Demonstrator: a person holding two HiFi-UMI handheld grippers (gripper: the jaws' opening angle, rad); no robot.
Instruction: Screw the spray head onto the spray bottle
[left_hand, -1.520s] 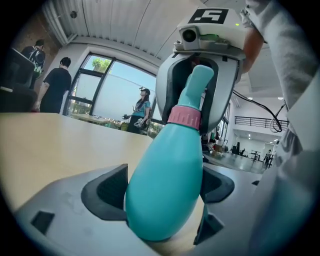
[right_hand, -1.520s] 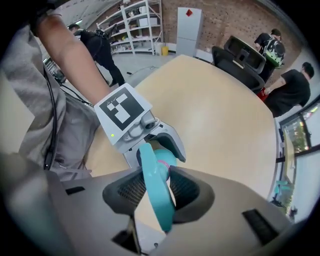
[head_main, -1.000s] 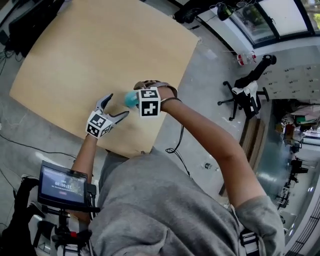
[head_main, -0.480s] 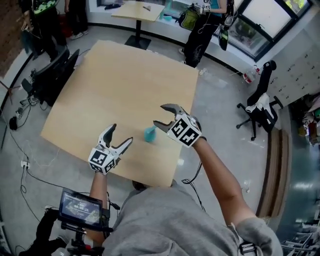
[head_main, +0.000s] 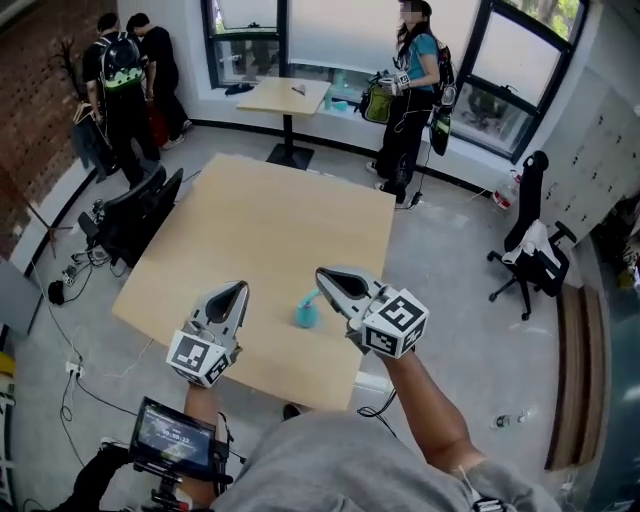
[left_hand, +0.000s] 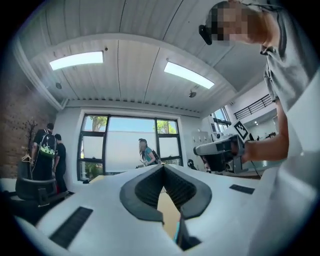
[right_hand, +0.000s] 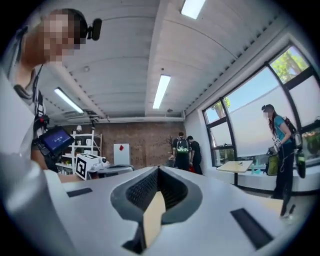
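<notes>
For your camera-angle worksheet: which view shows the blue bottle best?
The head view: the bottle stands visible on the table. The left gripper view shows at most a blue sliver, the right gripper view nothing.

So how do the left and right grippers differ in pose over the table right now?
The left gripper points up the head view, toward the windows; the right gripper angles left and up, toward the brick wall. In that view the right gripper's tip shows just above the teal spray bottle; the left gripper sits farther off to its left. Shared: both have just closed, with nothing between the jaws, held above the table.
</notes>
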